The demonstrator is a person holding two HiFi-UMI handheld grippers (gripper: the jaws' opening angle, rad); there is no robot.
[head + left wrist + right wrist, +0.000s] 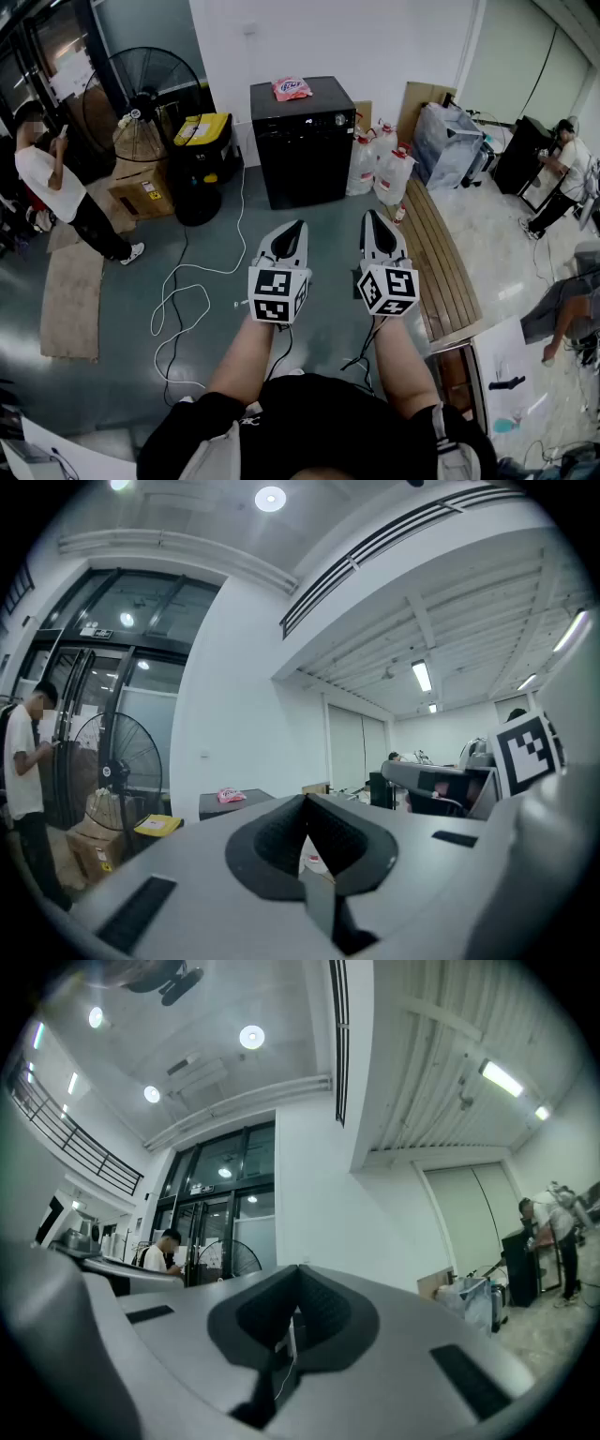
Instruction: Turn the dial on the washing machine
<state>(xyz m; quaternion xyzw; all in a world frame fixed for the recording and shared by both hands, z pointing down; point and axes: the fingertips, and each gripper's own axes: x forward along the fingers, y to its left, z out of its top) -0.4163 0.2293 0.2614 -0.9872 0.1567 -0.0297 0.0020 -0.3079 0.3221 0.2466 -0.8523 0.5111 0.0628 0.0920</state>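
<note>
The black washing machine [302,150] stands against the far white wall, with a small dial [339,120] at the top right of its front. A pink packet [292,88] lies on its lid. Both grippers are held out in front of me, well short of the machine and pointing toward it. My left gripper [298,228] has its jaws together with nothing between them, and so does my right gripper [372,220]. In the left gripper view the machine's top [246,803] and the packet [230,795] show far beyond the shut tips [306,799]. The right gripper view shows shut tips [298,1269] only.
A standing fan [148,86], a yellow-lidded bin [202,131] and a cardboard box [142,192] stand left of the machine. Water jugs [386,167] and a wooden bench [448,255] lie to its right. A white cable [187,298] snakes over the floor. A person [58,186] stands at left; others at right.
</note>
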